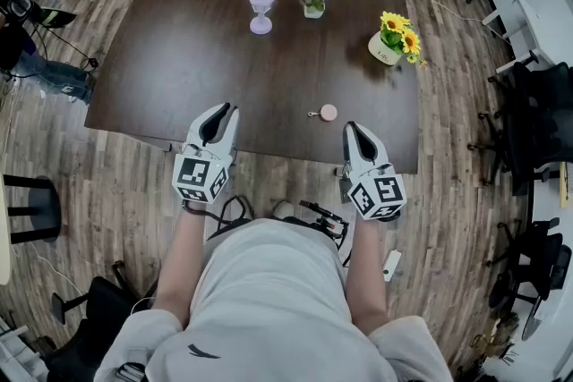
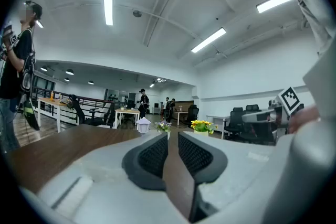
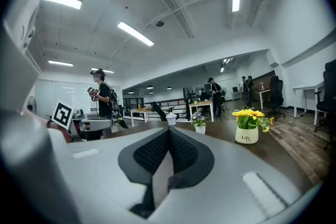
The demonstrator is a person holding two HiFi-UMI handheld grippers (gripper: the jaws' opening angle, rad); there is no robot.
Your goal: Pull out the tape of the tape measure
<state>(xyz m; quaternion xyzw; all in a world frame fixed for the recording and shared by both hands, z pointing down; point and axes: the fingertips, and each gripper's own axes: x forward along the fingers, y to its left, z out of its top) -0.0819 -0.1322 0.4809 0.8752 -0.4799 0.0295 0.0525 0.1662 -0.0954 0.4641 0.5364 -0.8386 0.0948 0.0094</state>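
Two hand-held grippers hover side by side over the near edge of a dark wooden table, both empty. My left gripper (image 1: 223, 110) has its jaws a little apart, with a narrow gap between the ridged pads (image 2: 152, 157) and nothing in it. My right gripper (image 1: 352, 126) is clenched, its pad tips pressed together on nothing. Neither touches the table or the task's thing.

Between them, nearer the right one and just beyond its tips, lies the tape measure (image 1: 328, 113). It is a small round pink case, flat on the table (image 1: 179, 40) and close to the near edge. Its pull tab (image 1: 312, 114) sticks out toward my left. I judge this is why the grippers sit either side of it: the right is placed to pin the case, the left to catch the tab and draw it leftward. Only the tab shows outside the case, so the pull is not yet begun.

Room is good. The tabletop around the case is bare, and a long stretch runs left for the tape. Well behind stand a lilac stemmed ornament (image 1: 260, 9), a small pot of purple flowers (image 1: 313, 0) and, further right, a white pot of sunflowers (image 1: 392, 38). The risk I see is the near edge, where a nudged case could slide off onto the wood floor (image 1: 107, 183).
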